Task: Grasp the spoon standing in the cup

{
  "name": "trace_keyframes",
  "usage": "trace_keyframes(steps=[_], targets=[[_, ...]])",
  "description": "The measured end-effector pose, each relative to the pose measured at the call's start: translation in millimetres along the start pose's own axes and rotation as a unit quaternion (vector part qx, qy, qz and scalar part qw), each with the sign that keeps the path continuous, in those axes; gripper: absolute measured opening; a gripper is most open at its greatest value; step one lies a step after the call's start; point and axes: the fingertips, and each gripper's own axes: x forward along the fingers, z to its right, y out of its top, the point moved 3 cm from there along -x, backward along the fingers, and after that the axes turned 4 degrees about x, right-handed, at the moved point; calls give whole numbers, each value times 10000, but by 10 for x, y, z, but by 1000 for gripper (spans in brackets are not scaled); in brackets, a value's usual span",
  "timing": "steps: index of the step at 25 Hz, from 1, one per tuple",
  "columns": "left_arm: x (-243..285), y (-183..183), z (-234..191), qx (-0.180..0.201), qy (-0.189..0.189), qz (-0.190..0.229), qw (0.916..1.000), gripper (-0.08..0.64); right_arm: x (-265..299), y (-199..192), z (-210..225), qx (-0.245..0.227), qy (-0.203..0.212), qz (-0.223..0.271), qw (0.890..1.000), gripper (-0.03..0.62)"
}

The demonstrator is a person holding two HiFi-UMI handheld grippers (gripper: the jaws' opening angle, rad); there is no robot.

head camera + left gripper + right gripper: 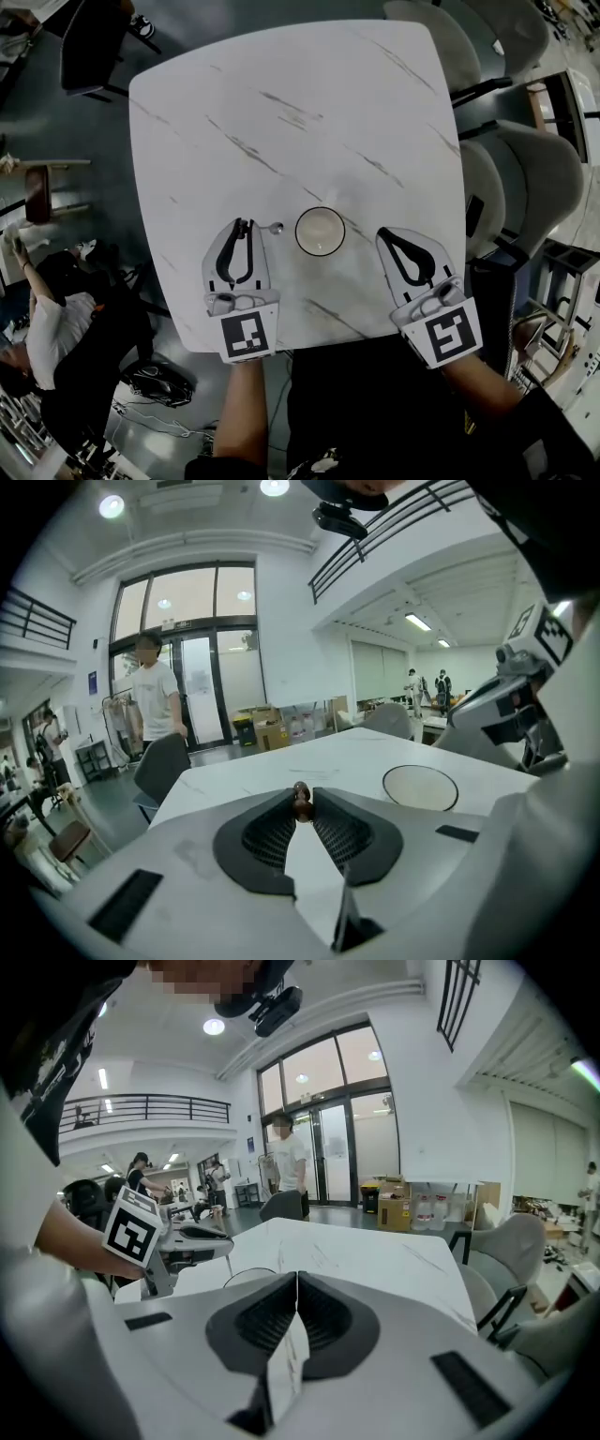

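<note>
Spoon (272,228): slim metal, rounded bowl; outside the cup, just left of its rim.
Cup (320,232): round, dark rim, pale inside; upright.
Left hand-held gripper (244,224): narrow, tips pinching the spoon's handle end.
Right hand-held gripper (382,233): jaws together, nothing between; right of cup, apart.
Surface (281,112): white veined marble look, rounded corners; far half bare.
Chairs (525,178): along right edge.

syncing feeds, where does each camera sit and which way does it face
head view: on the person's head, steeply down at table, cup, forearms.
left gripper view: on left hand-held gripper, along jaws shut on spoon.
right gripper view: on right hand-held gripper, along its shut jaws.
shared: head and left views show the cup.
</note>
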Motion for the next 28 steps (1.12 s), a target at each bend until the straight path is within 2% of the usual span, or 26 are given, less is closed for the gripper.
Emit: trace_keyframes(steps=[7,13,16,25,28], targets=[[29,-294,-288,-158,321,-285,9990,72,-14,-26,-15,44,-24,-40,10000,64],[40,-388,-350,-158,459,-367,9981,83,-30,-145,-9,181,-39,-286,9994,64],[47,-454,-384,-169,543,-426,9975,91,-17,-143,-21,179,-22,-241,9995,64],[73,-702,-396,-610,518,-652,9947,104,4,-166,-13,198,-79,-246,9995,64],[85,-767,-323,-651,506,-738,9939,109,11,-210,-17,209,-61,-366,9991,64]])
